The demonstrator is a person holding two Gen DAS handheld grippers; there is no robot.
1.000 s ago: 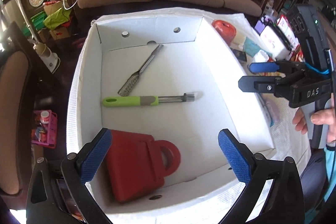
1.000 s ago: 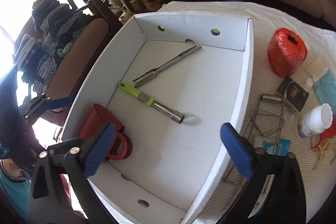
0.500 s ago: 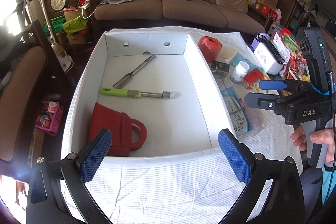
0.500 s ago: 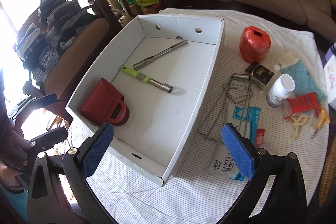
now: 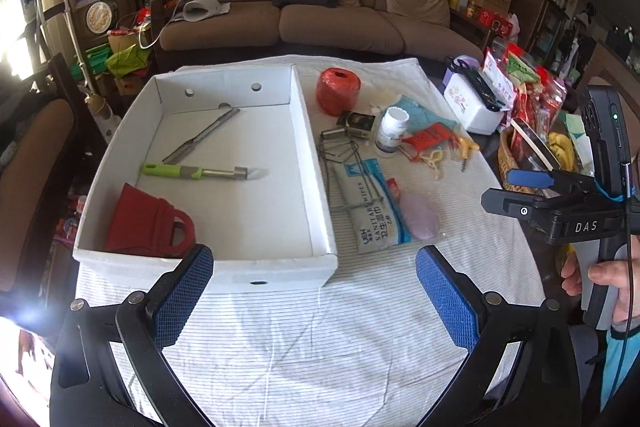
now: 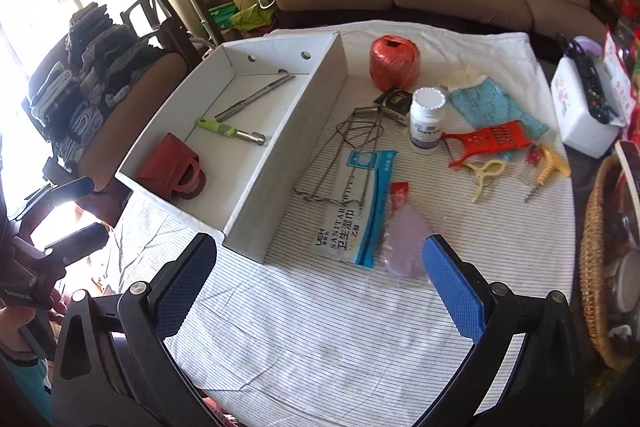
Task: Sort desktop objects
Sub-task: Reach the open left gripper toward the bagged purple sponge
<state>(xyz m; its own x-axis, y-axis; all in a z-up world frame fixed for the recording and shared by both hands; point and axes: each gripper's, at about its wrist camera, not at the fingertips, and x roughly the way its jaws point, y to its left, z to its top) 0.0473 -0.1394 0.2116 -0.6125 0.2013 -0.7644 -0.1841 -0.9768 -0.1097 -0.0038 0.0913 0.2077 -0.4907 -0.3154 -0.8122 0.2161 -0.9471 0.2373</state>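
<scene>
White cardboard forms the open box (image 5: pixel 316 195) at the left of the striped tablecloth (image 5: pixel 320 327). It holds three items: a red bag (image 5: pixel 148 223) lying in the near-left corner, a green-handled corer (image 5: pixel 200 172) across the middle, and a steel file (image 5: pixel 202 140) lying diagonally toward the far wall.

Just right of the box wall, a wire rack (image 5: pixel 346 163) lies partly over a sanitary wipes pack (image 5: pixel 370 207). A pale purple pouch (image 5: pixel 420 217) lies beside the pack (touching or overlapping its right edge). Beyond these sits a ball of red twine (image 5: pixel 338 91), with a small black box (image 5: pixel 356 123) and a white pill bottle (image 5: pixel 390 129) nearer the viewer. To their right are a teal cloth (image 6: pixel 496 107), a red grater (image 6: pixel 486 141), a yellow peeler (image 6: pixel 484 173) and a corkscrew (image 6: pixel 542 173). A wicker basket (image 6: pixel 596 259) stands at the table's right edge.

The left gripper (image 5: pixel 314 299) hangs over bare cloth in front of the box, jaws spread wide and holding nothing. The right gripper (image 6: pixel 320 291) hangs over bare cloth near the wipes pack, jaws likewise wide apart and empty. In the left wrist view it appears side-on at the far right, gripped by a hand (image 5: pixel 604 279).
</scene>
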